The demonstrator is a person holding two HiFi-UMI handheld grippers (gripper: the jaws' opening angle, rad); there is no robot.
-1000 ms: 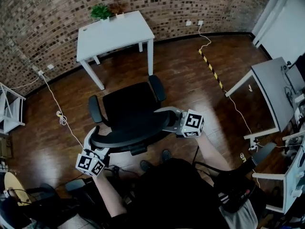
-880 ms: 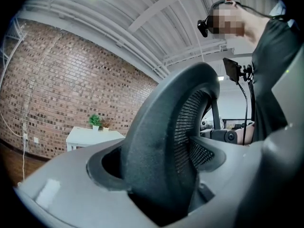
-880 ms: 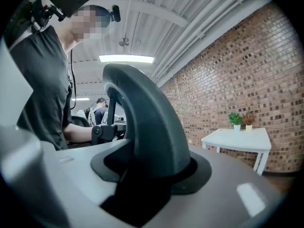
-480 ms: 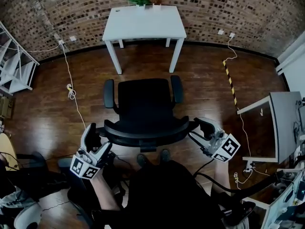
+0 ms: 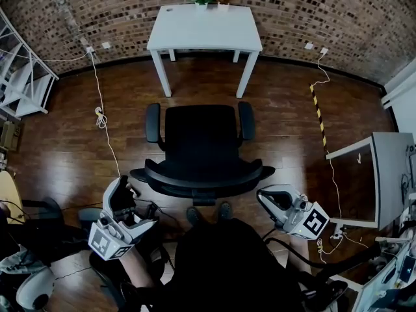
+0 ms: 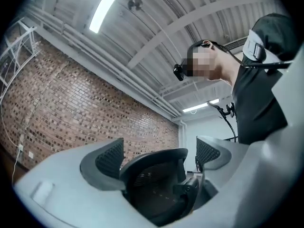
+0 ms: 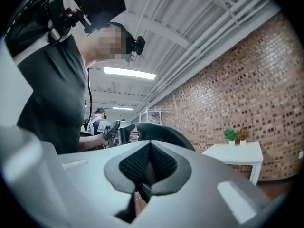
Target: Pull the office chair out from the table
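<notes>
— Left claw [image 5: 122, 197]?
— Just opened wide, holding nothing, near the black office chair [image 5: 198, 142], left of its curved backrest.
— Right claw [image 5: 268, 199]?
— Just closed, empty. The chair stands well apart from the white surface [image 5: 205, 28], wooden floor [image 5: 286, 122] between.

The left gripper [image 5: 125, 190] is being held low at the person's left side, tipped upward. Its jaws have just been opening and are being held wide apart, with nothing gripped between them. The right gripper [image 5: 265, 195] is being held at the right side, slightly raised. Its jaws have just been closing and are being pressed together on nothing. The left forearm [image 5: 135, 273] is being bent inward, seemingly bare.
</notes>
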